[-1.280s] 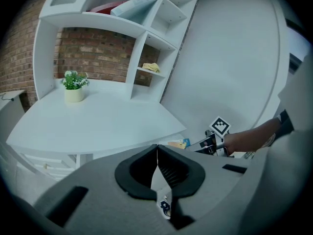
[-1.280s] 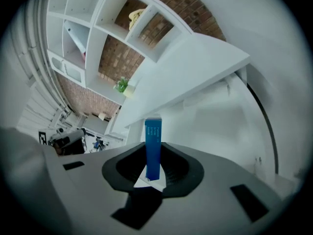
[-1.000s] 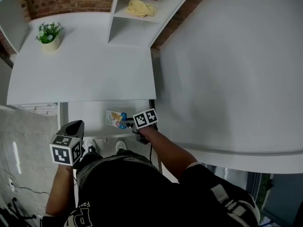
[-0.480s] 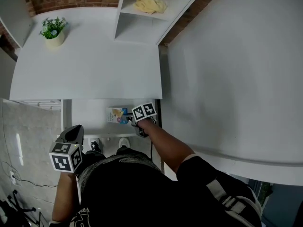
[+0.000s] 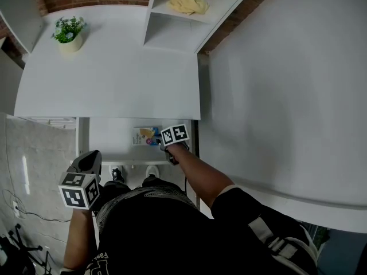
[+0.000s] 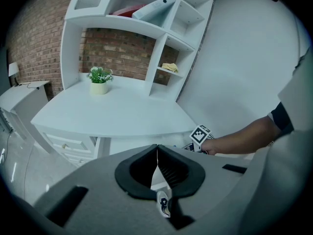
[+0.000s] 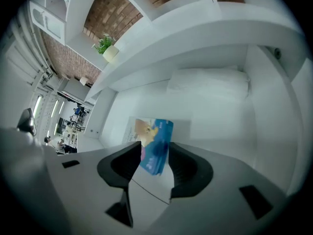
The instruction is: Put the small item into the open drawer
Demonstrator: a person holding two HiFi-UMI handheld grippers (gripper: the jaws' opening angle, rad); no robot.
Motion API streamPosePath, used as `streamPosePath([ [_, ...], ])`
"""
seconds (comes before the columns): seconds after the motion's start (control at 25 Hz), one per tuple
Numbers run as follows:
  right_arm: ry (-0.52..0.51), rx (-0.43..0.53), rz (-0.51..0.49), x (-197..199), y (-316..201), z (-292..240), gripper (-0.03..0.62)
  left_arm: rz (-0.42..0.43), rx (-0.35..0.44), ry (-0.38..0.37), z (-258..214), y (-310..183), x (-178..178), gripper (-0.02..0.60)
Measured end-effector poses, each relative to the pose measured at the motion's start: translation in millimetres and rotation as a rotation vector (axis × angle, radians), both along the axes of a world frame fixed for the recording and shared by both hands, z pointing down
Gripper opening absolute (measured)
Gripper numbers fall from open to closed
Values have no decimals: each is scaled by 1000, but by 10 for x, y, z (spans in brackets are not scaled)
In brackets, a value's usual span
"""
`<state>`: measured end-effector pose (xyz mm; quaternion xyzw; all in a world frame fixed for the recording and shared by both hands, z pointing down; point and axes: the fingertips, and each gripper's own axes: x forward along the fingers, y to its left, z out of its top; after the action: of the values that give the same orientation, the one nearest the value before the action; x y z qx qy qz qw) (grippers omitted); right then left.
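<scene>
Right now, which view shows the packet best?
Right gripper view: the packet sits large between the jaws of the right gripper, which have just been opening. Head view shows it small in the drawer. Left gripper view: can't make it out.

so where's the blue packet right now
Head view: the blue packet lies in the open drawer below the desktop, between the jaws of the right gripper, which have just been opening.

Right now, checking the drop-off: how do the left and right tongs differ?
The left tongs are shut and empty, outside the drawer; the right tongs reach into it. The right jaws have just been opening, with the packet between them. Both bear a marker cube.
</scene>
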<state>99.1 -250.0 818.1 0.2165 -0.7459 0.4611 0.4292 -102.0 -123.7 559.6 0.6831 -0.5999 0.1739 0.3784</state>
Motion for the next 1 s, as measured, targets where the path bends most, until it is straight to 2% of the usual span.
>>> streamPosePath([
  [0.08, 23, 17, -21, 31, 1, 5, 196, -3, 0, -2, -5, 10, 10, 18],
  [0.4, -1, 88, -55, 60, -46, -203, 196, 10, 19, -14, -73, -13, 166, 18],
  [0.56, -38, 175, -63, 70, -67, -468, 193, 25, 33, -20, -119, -23, 304, 18],
  [0.68, -87, 253, -74, 85, -21, -763, 166, 34, 42, -21, -141, -14, 433, 18],
  [0.8, -139, 342, -128, 93, 84, -1112, 144, 35, 59, -18, -189, -10, 567, 18],
  [0.92, -220, 427, -162, 106, 190, -1506, 92, 29, 92, -17, -267, -24, 691, 18],
  [1.0, -286, 447, -142, 152, 269, -1711, 34, 23, 117, -20, -316, -28, 758, 18],
])
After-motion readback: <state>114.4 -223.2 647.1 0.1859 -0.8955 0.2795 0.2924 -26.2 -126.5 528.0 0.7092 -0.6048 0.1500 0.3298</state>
